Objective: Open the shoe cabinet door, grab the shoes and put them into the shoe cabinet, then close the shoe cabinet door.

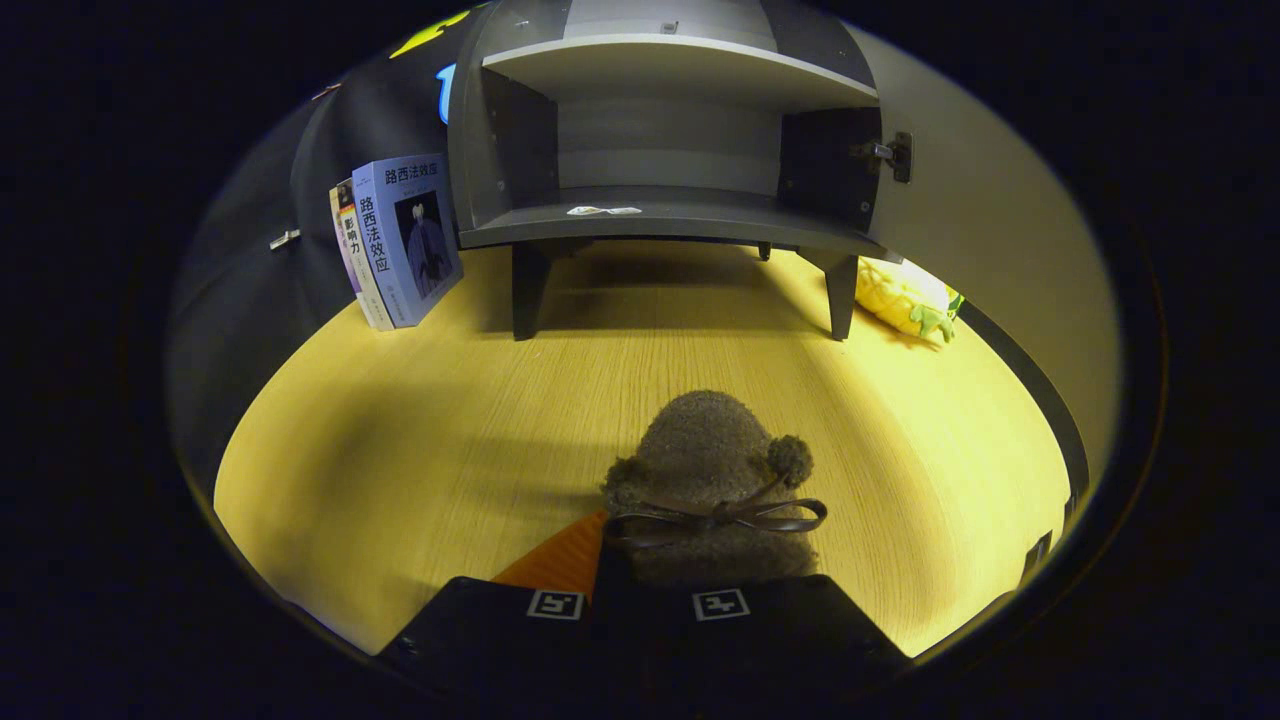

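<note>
A brown fuzzy shoe (705, 450) with a thin bow and small pompoms sits at my gripper (645, 550), toe pointing toward the cabinet. One finger (565, 560) lies against its left side; the other is hidden behind the shoe's heel. The gripper looks shut on the shoe, which casts a shadow on the wooden table (400, 450) to its left. Beyond the shoe stands the grey shoe cabinet (660, 215) on short legs. Its door (990, 220) is swung wide to the right, and bare shelves show inside.
Two upright books (400, 240) lean left of the cabinet against the black cloth wall. A yellow pineapple toy (905, 297) lies by the cabinet's right leg, under the swung door. Bare tabletop stretches between the shoe and the cabinet.
</note>
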Motion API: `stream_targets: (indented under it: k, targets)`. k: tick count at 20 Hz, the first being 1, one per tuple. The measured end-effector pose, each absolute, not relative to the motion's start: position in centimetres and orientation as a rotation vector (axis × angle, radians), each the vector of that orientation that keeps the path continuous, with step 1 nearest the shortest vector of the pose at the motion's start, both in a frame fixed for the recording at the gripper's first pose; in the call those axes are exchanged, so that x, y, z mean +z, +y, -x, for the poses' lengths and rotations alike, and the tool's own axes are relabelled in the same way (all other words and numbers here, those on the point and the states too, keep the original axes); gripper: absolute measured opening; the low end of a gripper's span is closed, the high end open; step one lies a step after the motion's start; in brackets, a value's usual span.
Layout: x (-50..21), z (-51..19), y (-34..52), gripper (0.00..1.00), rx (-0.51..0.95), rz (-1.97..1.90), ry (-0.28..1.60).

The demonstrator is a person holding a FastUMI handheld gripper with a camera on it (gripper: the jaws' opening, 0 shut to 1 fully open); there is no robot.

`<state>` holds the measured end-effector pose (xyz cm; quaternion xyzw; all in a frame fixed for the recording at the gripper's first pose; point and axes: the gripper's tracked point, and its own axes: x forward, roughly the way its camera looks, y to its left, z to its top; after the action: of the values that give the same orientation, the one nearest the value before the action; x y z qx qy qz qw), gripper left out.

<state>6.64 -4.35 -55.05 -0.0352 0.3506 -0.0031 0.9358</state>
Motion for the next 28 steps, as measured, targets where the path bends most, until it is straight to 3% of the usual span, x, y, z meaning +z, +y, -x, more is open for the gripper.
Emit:
stream_targets:
  k: [1, 10, 28]
  targets:
    - [-54.6, -5.7, -4.7, 0.05, -0.004, 0.056, 0.726]
    - [-54.1, -5.9, -4.2, 0.05, 0.014, 0.053, 0.756]
    - [-29.1, -4.5, -2.1, 0.05, 0.163, 0.089, 0.545]
